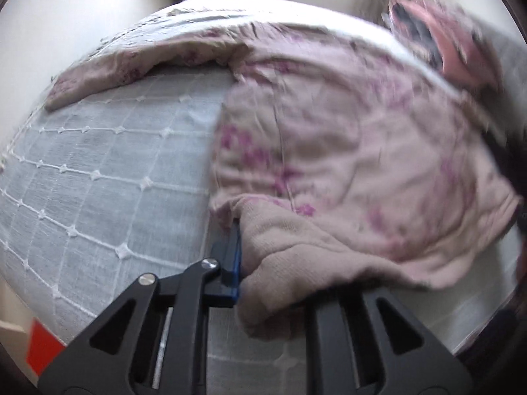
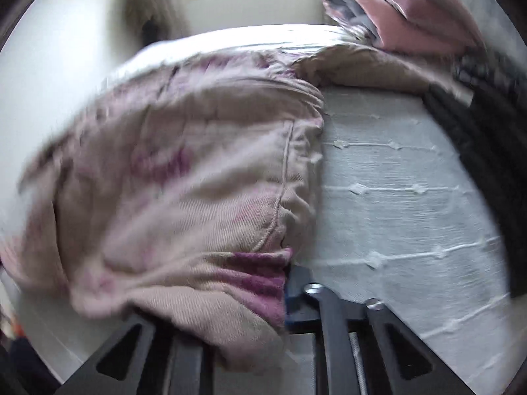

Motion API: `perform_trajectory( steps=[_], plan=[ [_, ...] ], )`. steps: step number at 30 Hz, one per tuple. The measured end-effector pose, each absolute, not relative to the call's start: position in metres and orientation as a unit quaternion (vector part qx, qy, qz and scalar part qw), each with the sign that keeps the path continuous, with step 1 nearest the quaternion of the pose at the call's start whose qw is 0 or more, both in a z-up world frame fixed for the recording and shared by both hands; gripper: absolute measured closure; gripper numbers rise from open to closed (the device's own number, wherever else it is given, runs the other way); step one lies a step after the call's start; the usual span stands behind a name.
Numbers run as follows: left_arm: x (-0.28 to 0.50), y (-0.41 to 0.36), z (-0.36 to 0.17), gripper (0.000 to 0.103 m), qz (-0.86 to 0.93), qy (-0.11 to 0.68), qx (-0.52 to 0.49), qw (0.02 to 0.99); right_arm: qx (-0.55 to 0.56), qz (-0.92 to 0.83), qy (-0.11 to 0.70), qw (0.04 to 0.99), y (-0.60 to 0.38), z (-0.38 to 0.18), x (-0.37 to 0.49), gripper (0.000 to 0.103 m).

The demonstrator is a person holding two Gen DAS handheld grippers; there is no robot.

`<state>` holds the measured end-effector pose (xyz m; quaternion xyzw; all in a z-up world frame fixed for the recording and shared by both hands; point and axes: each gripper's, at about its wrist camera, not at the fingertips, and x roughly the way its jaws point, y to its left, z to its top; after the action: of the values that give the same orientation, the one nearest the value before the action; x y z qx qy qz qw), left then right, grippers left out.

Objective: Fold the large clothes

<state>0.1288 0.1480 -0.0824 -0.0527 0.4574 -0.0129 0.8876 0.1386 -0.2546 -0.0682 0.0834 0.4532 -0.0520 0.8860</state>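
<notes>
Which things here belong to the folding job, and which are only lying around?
Belong to the job:
- pink flowered garment
- left gripper, shut on its hem
- right gripper, shut on its hem

Lying about:
- pink pillow
- dark knitted cloth
- white bedspread, only the work surface

Two wrist cameras, both angled down over the bed (image 1: 98, 181)

Left view sits close above the near edge, facing the far wall; right view looks the same way from alongside. Both share the pink garment (image 1: 346, 151) and far-corner pillows (image 2: 411, 16).
</notes>
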Motion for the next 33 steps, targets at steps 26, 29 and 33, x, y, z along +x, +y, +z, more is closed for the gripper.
perform_trajectory(
  steps=[26, 29, 33],
  plan=[
    [0.092, 0.182, -0.113, 0.089, 0.021, 0.467, -0.118, 0.876, 0.2, -0.055, 0.471, 0.857, -0.311, -0.076, 0.09, 0.094],
    [0.091, 0.173, -0.107, 0.082, 0.013, 0.462, -0.098, 0.881, 0.208, -0.066, 0.458, 0.862, -0.309, -0.08, 0.086, 0.091],
    [0.095, 0.162, -0.118, 0.056, 0.01, 0.477, -0.095, 0.874, 0.254, -0.051, 0.468, 0.845, -0.325, -0.09, 0.088, 0.089]
  ],
)
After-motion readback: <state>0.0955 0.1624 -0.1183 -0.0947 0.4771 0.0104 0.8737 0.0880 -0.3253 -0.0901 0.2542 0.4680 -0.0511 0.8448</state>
